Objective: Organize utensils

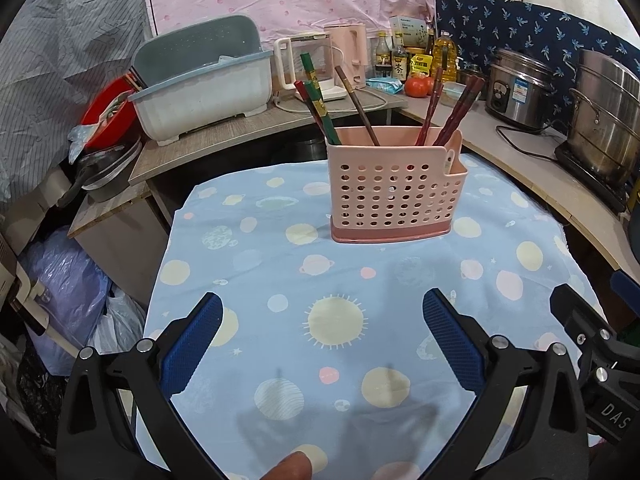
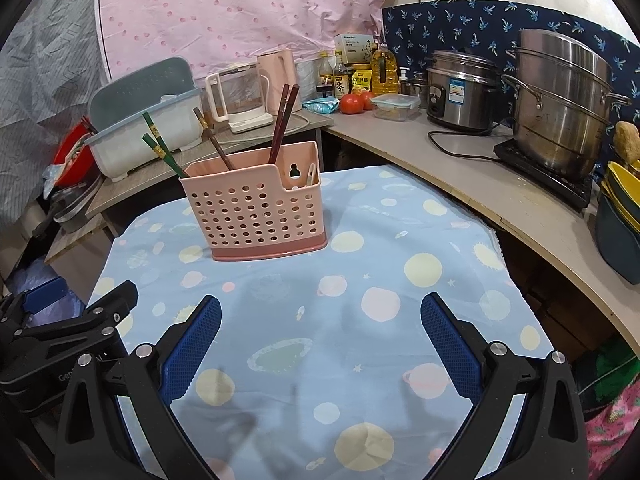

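A pink perforated utensil holder [image 1: 394, 194] stands upright on the blue planet-print cloth [image 1: 280, 264]; it also shows in the right wrist view [image 2: 256, 212]. Several chopsticks stand in it: green ones [image 1: 318, 100] at its left, a brown one [image 1: 358, 106] in the middle, dark red ones [image 1: 452, 114] at its right. A pale utensil [image 2: 310, 174] sits in the side pocket. My left gripper [image 1: 322, 320] is open and empty, well short of the holder. My right gripper [image 2: 320, 320] is open and empty, beside the left gripper's body [image 2: 60, 328].
A grey-blue dish rack [image 1: 200, 76] and kettles [image 1: 308, 64] stand on the shelf behind. A counter at right carries a rice cooker [image 2: 460, 88], a steel steamer pot [image 2: 560, 100], bottles, tomatoes [image 2: 352, 103] and a cable. Bags [image 1: 68, 280] lie left of the table.
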A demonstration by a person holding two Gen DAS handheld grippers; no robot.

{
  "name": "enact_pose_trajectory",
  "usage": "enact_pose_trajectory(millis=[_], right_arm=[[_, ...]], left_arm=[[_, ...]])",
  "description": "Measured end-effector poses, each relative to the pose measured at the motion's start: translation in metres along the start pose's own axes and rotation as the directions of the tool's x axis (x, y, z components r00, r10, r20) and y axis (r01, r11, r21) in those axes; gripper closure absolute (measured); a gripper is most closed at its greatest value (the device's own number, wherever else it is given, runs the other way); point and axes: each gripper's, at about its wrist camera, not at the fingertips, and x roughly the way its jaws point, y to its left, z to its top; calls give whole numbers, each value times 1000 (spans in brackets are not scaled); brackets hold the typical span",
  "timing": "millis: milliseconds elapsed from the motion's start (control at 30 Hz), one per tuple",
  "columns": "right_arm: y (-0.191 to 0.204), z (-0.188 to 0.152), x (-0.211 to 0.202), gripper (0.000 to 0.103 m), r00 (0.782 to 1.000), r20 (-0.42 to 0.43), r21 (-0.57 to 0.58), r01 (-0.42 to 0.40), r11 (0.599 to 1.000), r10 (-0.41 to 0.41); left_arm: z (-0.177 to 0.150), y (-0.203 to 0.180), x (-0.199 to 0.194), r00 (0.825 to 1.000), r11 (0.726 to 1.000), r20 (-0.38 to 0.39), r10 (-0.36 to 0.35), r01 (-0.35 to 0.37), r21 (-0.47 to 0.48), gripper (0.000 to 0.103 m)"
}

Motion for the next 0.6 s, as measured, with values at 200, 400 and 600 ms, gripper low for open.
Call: enact_pose_trajectory(millis=[200, 400, 600], right_arm=[[-5, -1, 4, 7, 1000, -9, -3, 27, 1000, -27], [-11, -2, 7, 7, 999, -21, 7, 41, 999, -41], [-13, -4, 10, 7, 999, -38, 11, 35, 999, -35]], left_arm=[[0, 9, 3, 1000, 1000, -8, 20, -20, -20, 7], [-2, 19, 6, 999, 998, -18, 33, -34, -51, 7], [-5, 20, 6, 999, 998, -24, 39, -40, -48, 7]])
